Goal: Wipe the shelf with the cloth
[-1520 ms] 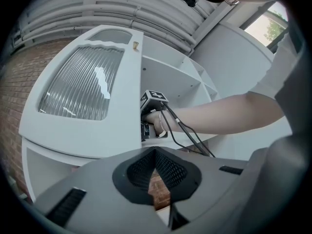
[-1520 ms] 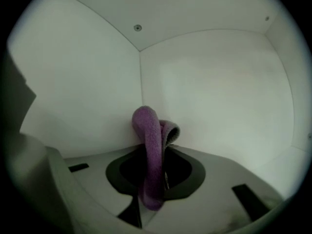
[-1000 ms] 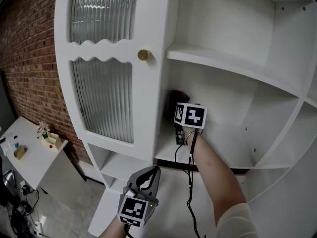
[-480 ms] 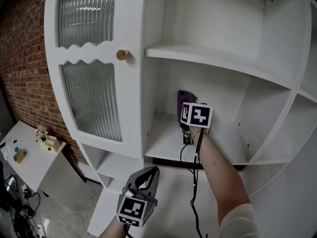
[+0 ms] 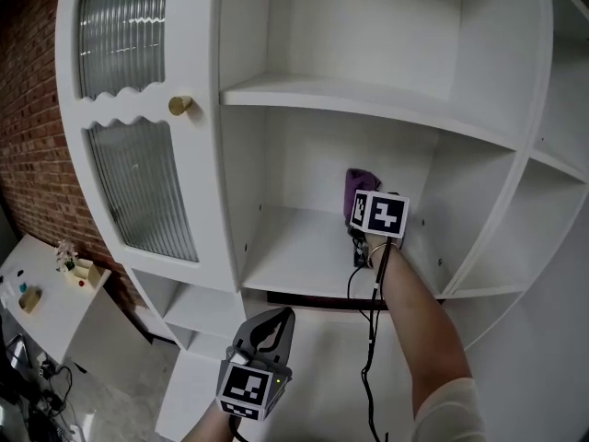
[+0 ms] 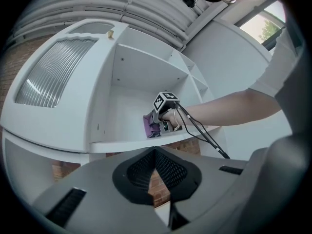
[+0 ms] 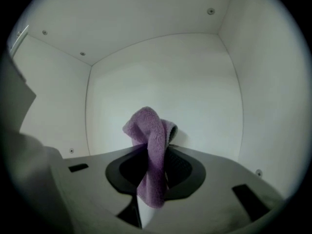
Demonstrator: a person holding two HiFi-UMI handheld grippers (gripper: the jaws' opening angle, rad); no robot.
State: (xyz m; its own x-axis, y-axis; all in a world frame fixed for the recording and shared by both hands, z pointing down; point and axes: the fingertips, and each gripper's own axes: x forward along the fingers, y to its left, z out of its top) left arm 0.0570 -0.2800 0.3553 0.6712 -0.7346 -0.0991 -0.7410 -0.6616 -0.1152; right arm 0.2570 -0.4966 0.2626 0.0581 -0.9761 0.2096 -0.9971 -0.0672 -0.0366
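Far left of the white cabinet's middle shelf board (image 5: 294,261) runs a red brick wall (image 5: 28,145). Below it, and lower than the board, stands a white low table (image 5: 46,307) with small items too tiny to identify. Just left of the board is the cabinet's ribbed glass door (image 5: 138,187) with a round brass knob (image 5: 180,105).

Below the board's front edge, well apart from it, the left gripper (image 6: 155,149) points upward, its jaws together on nothing. Its cube carries black-and-white square markers.

Over the board's rear right part, near the back panel, the fuzzy purple cloth (image 7: 148,130) hangs pinched in the right gripper (image 7: 156,152). I cannot tell whether the cloth touches the board. A black cable (image 5: 368,339) trails from that gripper along the forearm, out past the board's front edge.
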